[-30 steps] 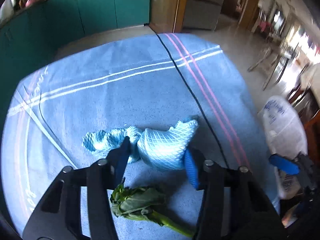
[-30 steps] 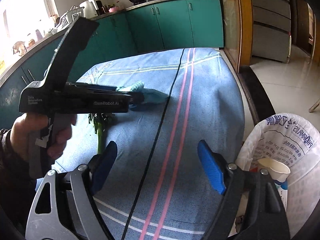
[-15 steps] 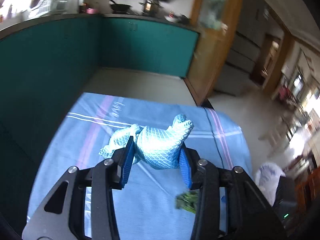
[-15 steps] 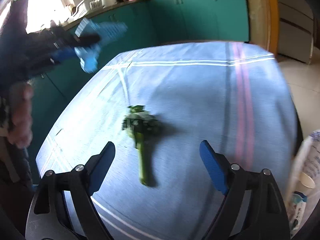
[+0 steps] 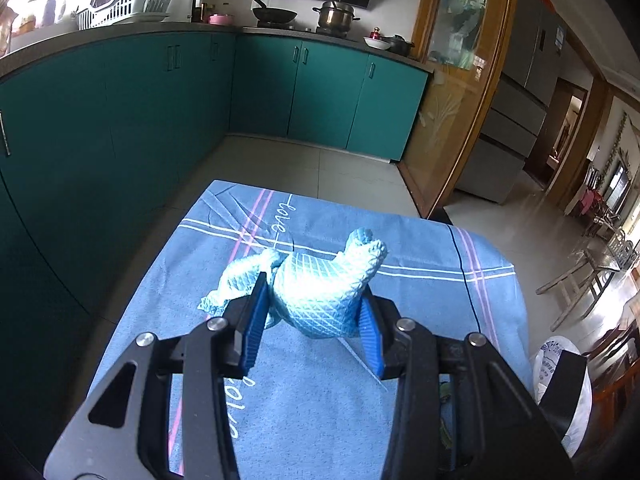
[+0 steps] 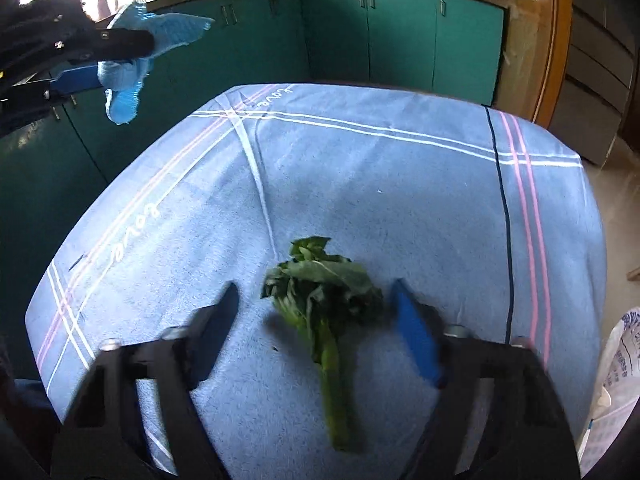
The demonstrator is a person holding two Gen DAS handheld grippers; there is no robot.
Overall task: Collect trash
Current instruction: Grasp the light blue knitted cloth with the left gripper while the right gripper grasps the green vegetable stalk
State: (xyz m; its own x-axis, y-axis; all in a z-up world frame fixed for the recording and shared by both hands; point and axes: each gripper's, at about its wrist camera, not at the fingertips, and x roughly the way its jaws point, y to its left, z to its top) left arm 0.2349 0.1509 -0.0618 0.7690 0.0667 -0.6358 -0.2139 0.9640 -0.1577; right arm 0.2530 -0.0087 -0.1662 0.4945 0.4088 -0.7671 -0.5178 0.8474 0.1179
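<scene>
My left gripper is shut on a crumpled light-blue cloth and holds it in the air above the blue tablecloth. The right wrist view shows the same cloth hanging from the left gripper's fingers at upper left. A green leafy vegetable with a long stalk lies on the tablecloth. My right gripper is low over it, the leaves between its jaws. The jaws are closing; the pads stand a little clear of the leaves.
A white plastic trash bag stands off the table's right edge, also at the right rim. Teal cabinets run behind the table, with pots on the counter. A wooden door frame stands at the right.
The left gripper lifted the blue cloth off the table and swung up and left. The right gripper moved from the table's right side to the vegetable and its jaws narrowed around it.
</scene>
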